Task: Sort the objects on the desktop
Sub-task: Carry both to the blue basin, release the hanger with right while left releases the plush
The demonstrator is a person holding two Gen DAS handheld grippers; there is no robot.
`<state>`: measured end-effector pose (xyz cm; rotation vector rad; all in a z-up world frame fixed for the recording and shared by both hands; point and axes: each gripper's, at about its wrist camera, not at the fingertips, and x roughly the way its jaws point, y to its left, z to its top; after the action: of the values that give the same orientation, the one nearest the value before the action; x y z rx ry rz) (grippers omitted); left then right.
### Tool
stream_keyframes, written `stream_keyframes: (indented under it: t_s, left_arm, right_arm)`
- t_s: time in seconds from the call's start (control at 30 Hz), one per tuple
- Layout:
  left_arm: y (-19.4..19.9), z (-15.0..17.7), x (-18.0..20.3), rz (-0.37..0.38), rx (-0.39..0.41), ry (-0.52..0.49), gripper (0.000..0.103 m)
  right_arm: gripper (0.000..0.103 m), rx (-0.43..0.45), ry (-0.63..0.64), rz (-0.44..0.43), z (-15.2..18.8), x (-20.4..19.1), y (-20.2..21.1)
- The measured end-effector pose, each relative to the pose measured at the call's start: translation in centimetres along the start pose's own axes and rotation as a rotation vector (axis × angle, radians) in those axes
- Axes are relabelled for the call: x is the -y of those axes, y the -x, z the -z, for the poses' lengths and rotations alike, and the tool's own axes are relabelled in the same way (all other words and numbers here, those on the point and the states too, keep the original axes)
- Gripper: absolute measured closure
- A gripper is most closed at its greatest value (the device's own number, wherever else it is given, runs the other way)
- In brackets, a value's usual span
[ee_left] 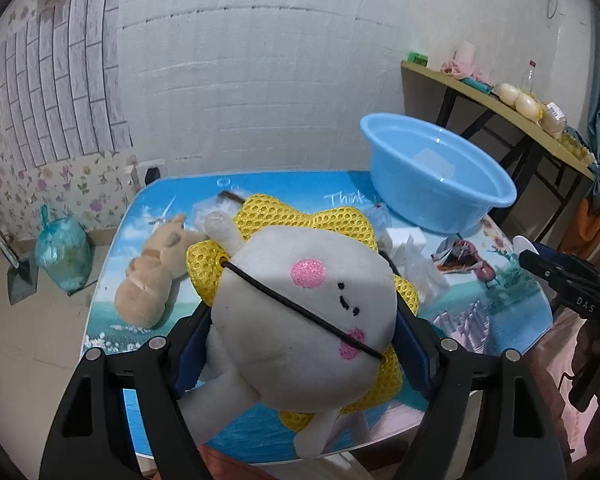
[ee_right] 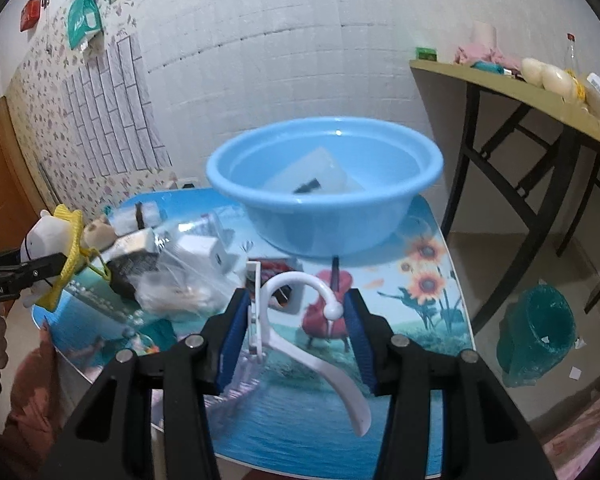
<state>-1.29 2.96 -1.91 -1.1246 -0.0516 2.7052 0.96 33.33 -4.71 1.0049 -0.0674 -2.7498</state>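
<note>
Left tool (ee_left: 300,340) clamped on soft, light plush doll (ee_left: 300,312), above worktop (ee_left: 500,312). Right tool (ee_right: 296,332) pinching stiff, slippery white hook (ee_right: 300,320); blue basin (ee_right: 324,184) at twelve o'clock. Best squeezed mid-body.

Even indoor light, fisheye-warped edges

Printed surface (ee_right: 380,400) with sea and sunflower scene. On it stand a blue basin (ee_right: 324,188) toward the far edge and, to its left, a beige plush (ee_left: 148,276), a white box (ee_right: 204,254) and clear plastic bags (ee_right: 176,288). These lie close together in one cluster.
</note>
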Motion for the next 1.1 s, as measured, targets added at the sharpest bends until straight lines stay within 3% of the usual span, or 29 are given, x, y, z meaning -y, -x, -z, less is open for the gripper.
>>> stream_keyframes:
  t_s: [0.33, 0.57, 1.1]
  left_arm:
    - [0.5, -2.2, 1.0, 0.014, 0.037, -0.021, 0.023]
    - [-0.4, -4.5, 3.3, 0.035, 0.064, -0.036, 0.023]
    - [-6.9, -10.7, 8.9, 0.068, 0.058, -0.095, 0.023]
  right_arm:
    - [0.056, 0.073, 0.025, -0.032, -2.7, -1.8, 1.0]
    - [0.056, 0.11, 0.0, -0.032, -5.0, -0.8, 1.1]
    - [0.056, 0.166, -0.056, -0.046, -7.9, 2.9, -3.8]
